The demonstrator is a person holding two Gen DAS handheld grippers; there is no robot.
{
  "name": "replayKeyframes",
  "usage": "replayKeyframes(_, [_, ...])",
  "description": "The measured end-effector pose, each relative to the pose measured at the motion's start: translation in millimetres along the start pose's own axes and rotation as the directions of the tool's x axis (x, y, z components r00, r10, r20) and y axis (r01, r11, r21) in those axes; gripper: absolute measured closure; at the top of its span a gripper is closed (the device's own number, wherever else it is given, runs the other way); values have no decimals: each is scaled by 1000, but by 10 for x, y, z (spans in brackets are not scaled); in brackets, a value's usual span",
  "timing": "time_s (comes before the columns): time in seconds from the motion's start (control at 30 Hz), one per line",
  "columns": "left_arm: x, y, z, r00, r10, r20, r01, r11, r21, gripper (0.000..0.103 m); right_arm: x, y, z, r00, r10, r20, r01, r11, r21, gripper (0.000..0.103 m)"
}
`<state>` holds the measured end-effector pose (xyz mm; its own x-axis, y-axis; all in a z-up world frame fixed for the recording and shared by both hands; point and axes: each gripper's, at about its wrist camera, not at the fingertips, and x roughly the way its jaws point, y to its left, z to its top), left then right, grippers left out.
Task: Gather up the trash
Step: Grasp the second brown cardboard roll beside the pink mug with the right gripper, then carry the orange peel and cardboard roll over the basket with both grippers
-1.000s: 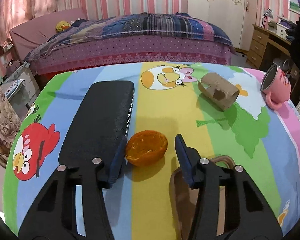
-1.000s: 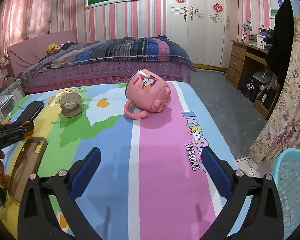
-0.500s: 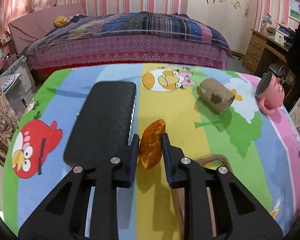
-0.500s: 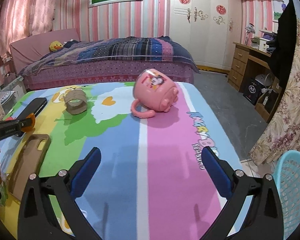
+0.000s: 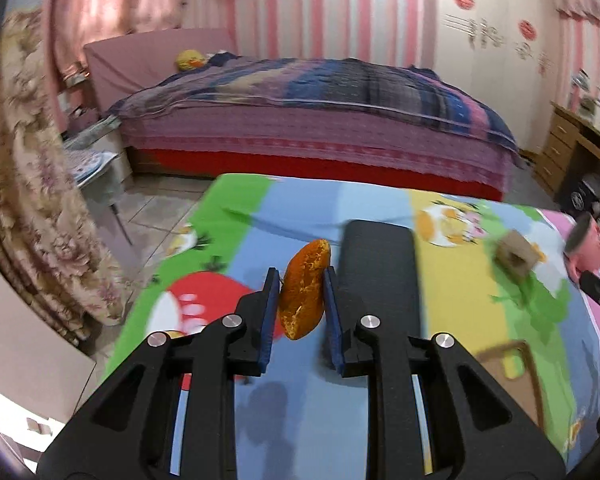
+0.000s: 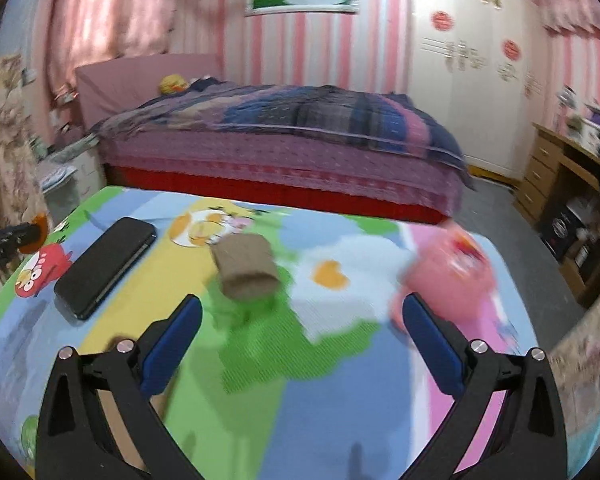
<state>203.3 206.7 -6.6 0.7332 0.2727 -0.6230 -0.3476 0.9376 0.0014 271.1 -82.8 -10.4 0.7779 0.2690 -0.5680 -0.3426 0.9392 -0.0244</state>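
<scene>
orange peel (image 5: 303, 292) clamped in left claw (image 5: 300, 278)

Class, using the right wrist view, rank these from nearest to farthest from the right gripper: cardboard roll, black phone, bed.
1. cardboard roll, just ahead of the right gripper, centre.
2. black phone, farther off, left.
3. bed, beyond the table, at the back.

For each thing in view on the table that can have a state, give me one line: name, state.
Left hand-held gripper: shut on the orange peel.
Orange peel: squeezed, lifted off the table.
Right hand-held gripper: open, empty.
Cardboard roll: lying on its side.
Pink mug: tipped on its side.
Black case: closed, flat.
</scene>
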Motion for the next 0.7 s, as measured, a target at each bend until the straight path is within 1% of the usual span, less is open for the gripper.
replayKeyframes(0.07, [21, 145, 13, 1000, 6, -1, -6, 1000, -24, 82, 170, 123, 90, 1000, 17, -18, -18, 999, -30, 5])
replayKeyframes(0.17, [61, 315, 17, 998, 66, -1, -66, 998, -25, 82, 421, 279, 141, 998, 29, -64, -33, 997, -71, 5])
replayKeyframes(0.2, [70, 347, 19, 997, 75, -3, -76, 997, -27, 82, 449, 302, 144, 997, 28, -71, -34, 996, -80, 5])
replayKeyframes(0.27, [89, 421, 25, 997, 79, -9, -80, 996, -42, 82, 605, 406, 128, 995, 19, -101, -30, 993, -113, 6])
replayKeyframes(0.33, [95, 474, 32, 997, 73, -14, -74, 995, -64, 82, 732, 495, 134, 992, 15, -128, -32, 991, -133, 9])
replayKeyframes(0.4, [92, 505, 41, 998, 69, -13, -70, 994, -79, 82, 798, 534, 138, 989, 14, -144, -36, 989, -147, 24])
replayKeyframes(0.43, [87, 502, 41, 998, 68, -12, -69, 994, -81, 82, 859, 578, 159, 988, 15, -156, -40, 987, -156, 26])
replayKeyframes(0.5, [79, 495, 45, 998, 65, -9, -65, 994, -82, 82, 907, 589, 159, 986, 9, -166, -36, 986, -161, 43])
replayKeyframes(0.53, [82, 487, 46, 998, 63, -10, -64, 995, -81, 82, 916, 603, 175, 987, -7, -164, -21, 985, -169, 46])
replayKeyframes(0.57, [79, 470, 35, 998, 62, -10, -62, 995, -81, 82, 905, 607, 178, 987, -6, -159, -21, 985, -170, 52])
replayKeyframes(0.6, [80, 460, 36, 998, 57, -10, -58, 995, -79, 82, 905, 611, 176, 988, -4, -156, -23, 985, -170, 55])
replayKeyframes(0.7, [54, 408, 43, 998, 59, -2, -59, 996, -63, 82, 824, 567, 192, 991, -3, -135, -19, 986, -164, 58])
